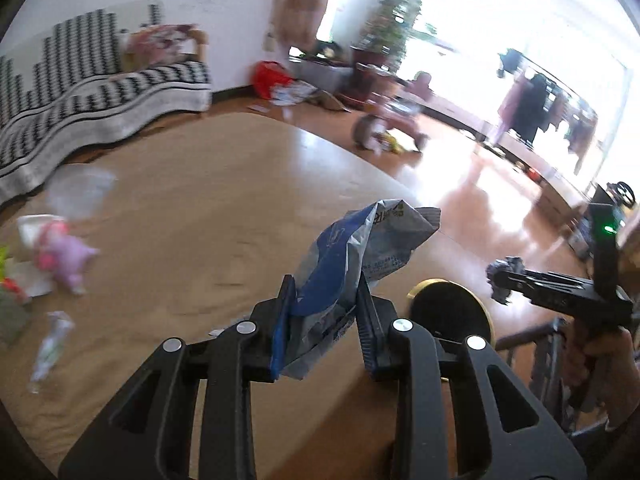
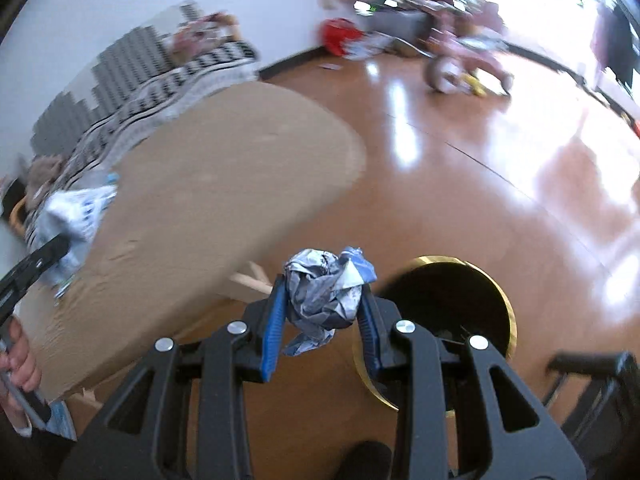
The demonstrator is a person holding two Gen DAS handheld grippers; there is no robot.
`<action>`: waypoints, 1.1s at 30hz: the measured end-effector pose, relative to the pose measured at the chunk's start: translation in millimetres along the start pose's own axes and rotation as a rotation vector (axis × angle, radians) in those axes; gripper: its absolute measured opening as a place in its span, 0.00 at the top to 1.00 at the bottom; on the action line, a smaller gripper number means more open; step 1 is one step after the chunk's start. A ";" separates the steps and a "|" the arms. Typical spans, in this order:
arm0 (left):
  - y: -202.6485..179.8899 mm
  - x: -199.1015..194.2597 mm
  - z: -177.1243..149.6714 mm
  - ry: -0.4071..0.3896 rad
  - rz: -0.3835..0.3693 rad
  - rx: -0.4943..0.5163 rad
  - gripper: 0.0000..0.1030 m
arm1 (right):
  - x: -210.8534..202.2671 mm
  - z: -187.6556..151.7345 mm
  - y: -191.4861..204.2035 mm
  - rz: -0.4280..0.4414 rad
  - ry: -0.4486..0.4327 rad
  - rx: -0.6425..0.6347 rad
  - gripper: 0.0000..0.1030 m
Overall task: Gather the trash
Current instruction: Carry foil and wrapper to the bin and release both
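Observation:
My left gripper (image 1: 324, 288) is shut on a blue and white snack wrapper (image 1: 360, 252) and holds it above the tan table (image 1: 192, 208) near its right edge. My right gripper (image 2: 323, 290) is shut on a crumpled grey and blue paper ball (image 2: 326, 294), just left of the round black bin with a gold rim (image 2: 448, 312) on the floor. The bin also shows in the left wrist view (image 1: 448, 312), with the right gripper (image 1: 500, 280) beyond it. The left gripper and its wrapper (image 2: 76, 216) show at the left of the right wrist view.
On the table's left lie a clear plastic cup (image 1: 80, 192), a pink and purple toy (image 1: 66, 254), a plastic wrapper (image 1: 52, 344) and papers. A black-and-white sofa (image 1: 88, 92) stands behind. A pink tricycle (image 2: 464, 56) and a red bag (image 2: 340, 36) are on the shiny wooden floor.

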State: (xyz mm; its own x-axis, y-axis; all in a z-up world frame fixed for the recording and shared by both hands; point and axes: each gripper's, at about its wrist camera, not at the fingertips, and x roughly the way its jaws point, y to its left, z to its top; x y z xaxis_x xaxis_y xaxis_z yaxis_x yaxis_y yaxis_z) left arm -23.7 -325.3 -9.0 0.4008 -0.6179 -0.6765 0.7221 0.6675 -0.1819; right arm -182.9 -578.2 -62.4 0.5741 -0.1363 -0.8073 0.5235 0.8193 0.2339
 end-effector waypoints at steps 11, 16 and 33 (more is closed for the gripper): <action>-84.7 52.9 -28.2 0.095 -0.099 0.115 0.72 | 26.1 -26.2 -85.6 -0.055 0.123 0.128 0.67; -87.9 60.9 -33.4 0.114 -0.103 0.126 0.72 | 24.5 -24.7 -88.3 -0.052 0.122 0.135 0.67; -121.3 99.2 -45.4 0.185 -0.148 0.147 0.72 | -11.3 -5.0 -93.1 -0.073 -0.001 0.194 0.36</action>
State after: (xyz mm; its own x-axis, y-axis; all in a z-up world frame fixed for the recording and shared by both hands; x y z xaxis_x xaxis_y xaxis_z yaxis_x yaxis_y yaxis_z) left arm -97.2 -448.7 -86.4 0.1845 -0.6087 -0.7716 0.8444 0.4999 -0.1925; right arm -241.3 -650.2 -77.8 0.5306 -0.1918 -0.8256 0.6751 0.6846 0.2749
